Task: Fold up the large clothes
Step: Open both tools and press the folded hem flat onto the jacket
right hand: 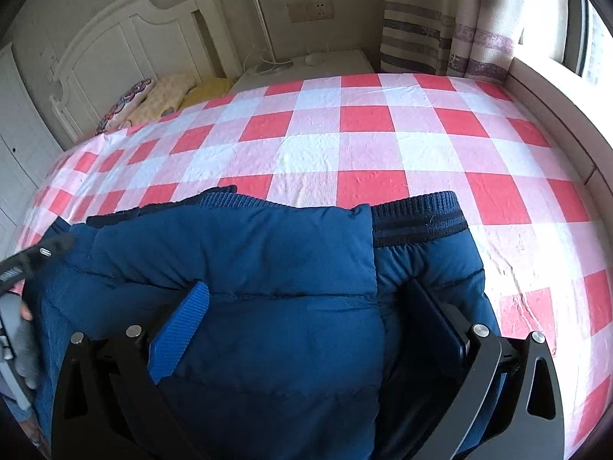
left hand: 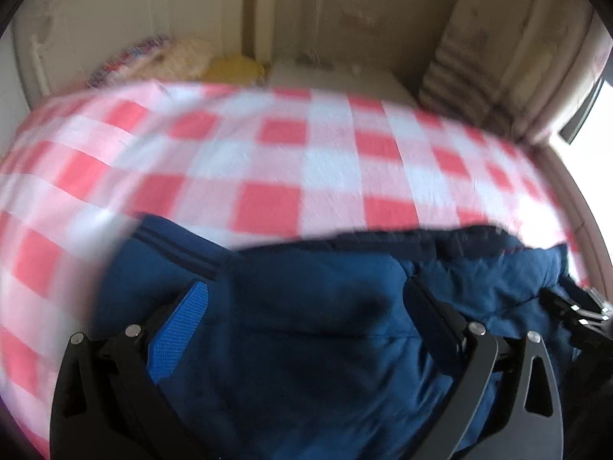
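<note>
My left gripper [left hand: 306, 299] & right gripper [right hand: 306, 303] both have jaws spread wide w/ the blue jacket [right hand: 249, 268] bulging up between the fingers; can't tell if either actually pinches it. Jacket lies bunched at the near edge of the bed [right hand: 345, 145], on the red/white check sheet, ribbed hem [right hand: 417, 214] to the right. Pillows [right hand: 161, 96] by the headboard [right hand: 115, 50]. Left view blurry. No containers in sight.
</note>
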Demonstrator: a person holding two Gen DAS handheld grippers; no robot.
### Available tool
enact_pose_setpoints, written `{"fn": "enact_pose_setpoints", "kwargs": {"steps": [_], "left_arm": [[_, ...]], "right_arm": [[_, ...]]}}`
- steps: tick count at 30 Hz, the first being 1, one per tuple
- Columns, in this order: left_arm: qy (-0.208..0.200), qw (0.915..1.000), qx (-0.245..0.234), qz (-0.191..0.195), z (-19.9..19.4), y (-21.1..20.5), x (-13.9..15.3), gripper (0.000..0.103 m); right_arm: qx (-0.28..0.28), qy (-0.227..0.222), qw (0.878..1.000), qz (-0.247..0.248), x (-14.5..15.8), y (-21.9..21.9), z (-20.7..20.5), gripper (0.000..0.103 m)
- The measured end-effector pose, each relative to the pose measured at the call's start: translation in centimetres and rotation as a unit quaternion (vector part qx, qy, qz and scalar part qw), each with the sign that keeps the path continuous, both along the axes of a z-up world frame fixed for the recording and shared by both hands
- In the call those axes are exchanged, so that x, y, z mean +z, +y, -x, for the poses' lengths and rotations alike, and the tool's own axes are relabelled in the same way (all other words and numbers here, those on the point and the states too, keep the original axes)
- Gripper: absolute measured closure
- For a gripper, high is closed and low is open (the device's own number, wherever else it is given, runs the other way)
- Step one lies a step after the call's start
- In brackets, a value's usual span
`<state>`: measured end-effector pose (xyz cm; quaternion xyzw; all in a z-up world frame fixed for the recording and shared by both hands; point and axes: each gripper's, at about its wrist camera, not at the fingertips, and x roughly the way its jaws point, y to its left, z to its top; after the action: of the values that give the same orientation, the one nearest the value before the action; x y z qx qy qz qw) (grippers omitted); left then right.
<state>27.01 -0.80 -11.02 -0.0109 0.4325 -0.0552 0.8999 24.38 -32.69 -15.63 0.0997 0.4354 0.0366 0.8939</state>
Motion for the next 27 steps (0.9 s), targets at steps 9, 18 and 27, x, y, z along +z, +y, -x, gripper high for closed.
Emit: {"fn": "enact_pose_setpoints", "kwargs": {"steps": [9, 18, 27], "left_arm": [[0.034, 0.9965, 0.075, 0.016, 0.0, 5.3, -3.3, 0.002], [0.023, 0.9968, 0.077, -0.001, 0.4, 5.2, -3.4, 0.002], [0.019, 0.9969, 0.077, 0.008, 0.6, 5.3, -3.3, 0.002]], "right_arm": [[-0.002, 0.0, 1.0, 0.005, 0.1, 0.4, 0.3, 0.004], [0.101, -0.087, 0.987, 0.094, 5.8, 9.0, 6.1, 0.005], [0.163, -0.031, 0.982, 0.095, 0.8, 12.2, 5.8, 0.005]]}}
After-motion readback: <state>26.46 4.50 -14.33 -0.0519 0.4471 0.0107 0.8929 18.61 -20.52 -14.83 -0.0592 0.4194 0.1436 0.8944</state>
